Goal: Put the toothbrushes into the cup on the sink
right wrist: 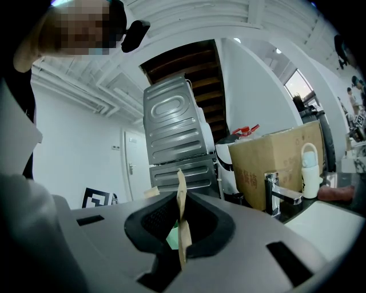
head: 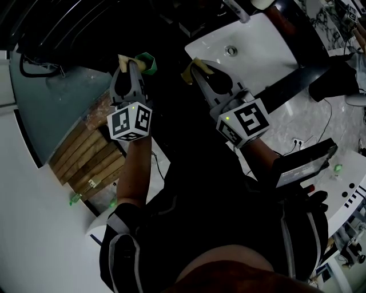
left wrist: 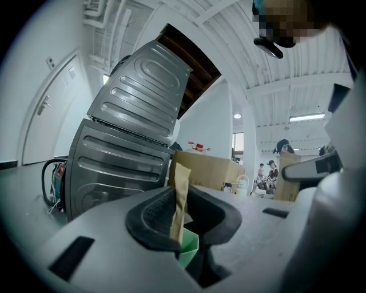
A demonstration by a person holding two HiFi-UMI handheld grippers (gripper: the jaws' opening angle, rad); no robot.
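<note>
Overhead head view, steeply downward

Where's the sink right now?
In the head view the white sink sits upper right, its drain close by the right hand-held gripper; the right gripper view shows its faucet at right.

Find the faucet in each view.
Head view: faucet at the top edge, behind the sink.
Left gripper view: not made out.
Right gripper view: faucet right of centre, in front of the box.
Shared landmark: the box, which also shows mid-frame in the left gripper view.
</note>
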